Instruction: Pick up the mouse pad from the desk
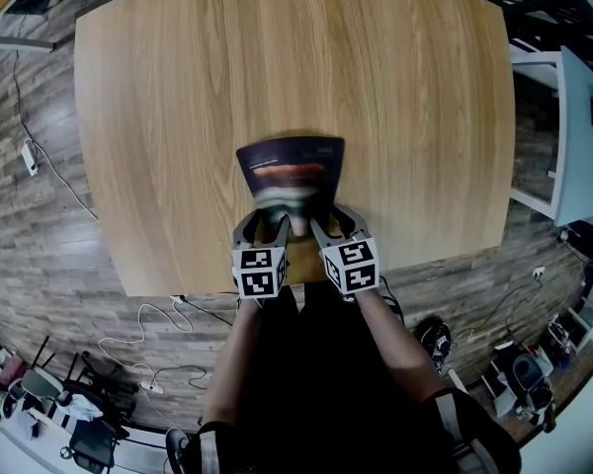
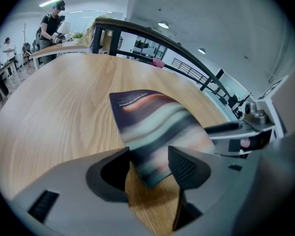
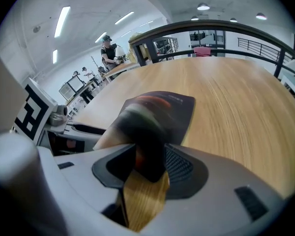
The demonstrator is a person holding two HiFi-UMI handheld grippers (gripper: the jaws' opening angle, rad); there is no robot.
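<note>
The dark mouse pad (image 1: 290,166) with red and pale stripes lies on the wooden desk (image 1: 178,97), and its near edge is curled up and blurred. Both grippers meet at that near edge. My left gripper (image 1: 267,227) has its jaws wide apart, and the pad's raised near corner (image 2: 150,173) sits between them, above the wood. My right gripper (image 1: 322,227) also straddles the lifted edge. In the right gripper view the curled pad (image 3: 150,132) fills most of the gap between that gripper's jaws (image 3: 152,168), but I see no firm pinch.
The desk's front edge (image 1: 277,286) runs just under the grippers, and beyond it cables lie on the plank floor (image 1: 148,339). A white cabinet (image 1: 573,136) stands to the right. In both gripper views, people stand at distant tables (image 2: 51,26).
</note>
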